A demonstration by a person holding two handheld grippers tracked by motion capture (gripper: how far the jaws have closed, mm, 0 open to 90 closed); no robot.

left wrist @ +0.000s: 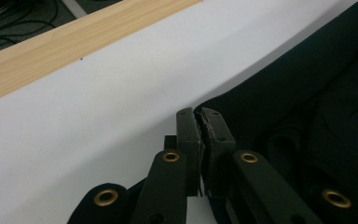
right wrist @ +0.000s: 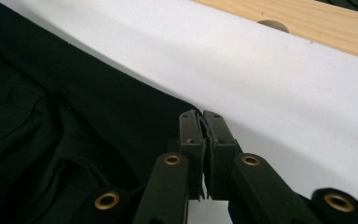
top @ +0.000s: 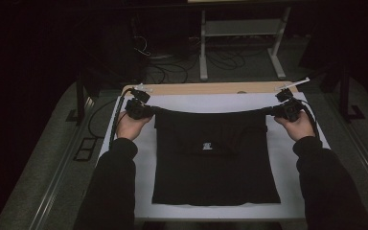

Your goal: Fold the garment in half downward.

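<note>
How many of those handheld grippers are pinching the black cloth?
2. The left gripper pinches the far left corner of the black cloth; the right gripper pinches its far right corner. Both are shut on the fabric.

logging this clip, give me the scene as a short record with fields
work in hand: folding a black garment
left gripper: shut on the garment's far left corner
right gripper: shut on the far right corner
far edge: lifted, strung between the grippers, sagging in the middle
garment body: flat on the white table
beyond: wooden strip along the far side
</note>
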